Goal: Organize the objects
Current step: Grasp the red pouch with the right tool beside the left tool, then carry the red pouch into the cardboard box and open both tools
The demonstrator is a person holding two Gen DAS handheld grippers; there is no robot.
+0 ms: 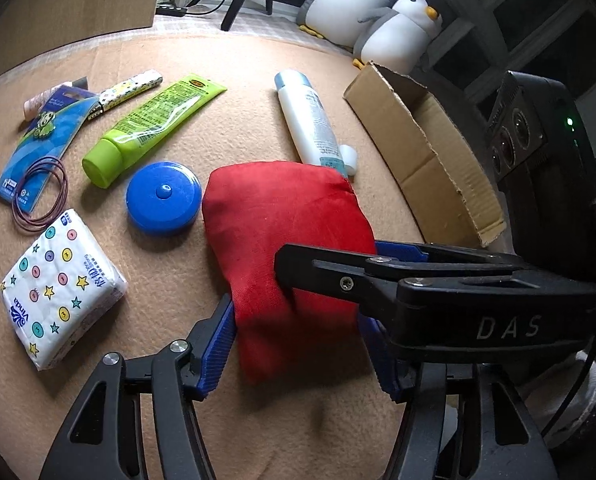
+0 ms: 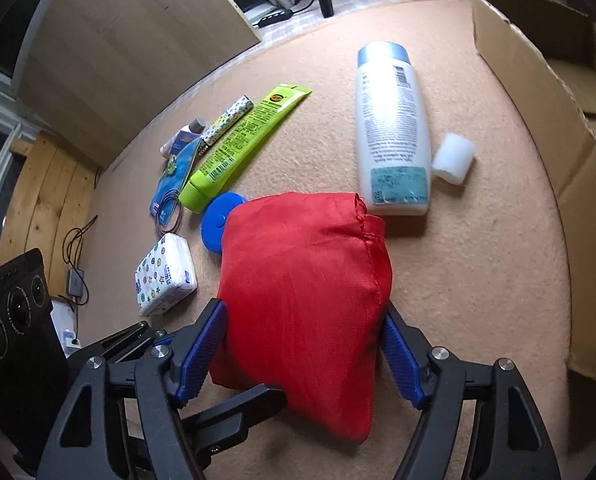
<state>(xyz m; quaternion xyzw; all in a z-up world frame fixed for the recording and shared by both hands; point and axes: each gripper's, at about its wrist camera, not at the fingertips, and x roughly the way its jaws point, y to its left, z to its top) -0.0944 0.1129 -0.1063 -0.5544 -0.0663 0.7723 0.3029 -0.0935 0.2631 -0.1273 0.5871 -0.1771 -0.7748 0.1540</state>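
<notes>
Pouch (image 2: 302,304) is lying between both grippers' fingers. Bottle (image 2: 392,128) and small cap (image 2: 453,157) are lying beyond it, cap right of bottle. Cardboard box (image 2: 558,128) is sitting farther right. Disc (image 1: 163,199), tube (image 1: 149,128) and tissue pack (image 1: 59,288) are lying left.

The tissue pack (image 1: 59,288) carries the brand "Vinda" in blue along one edge, and its coloured dots hold small numerals too fine to make out. "DAS" stands in pale letters on the black body of the right hand-held gripper (image 1: 510,326). Print on the green tube (image 1: 149,128) and the white bottle (image 2: 392,128) is illegible.
</notes>
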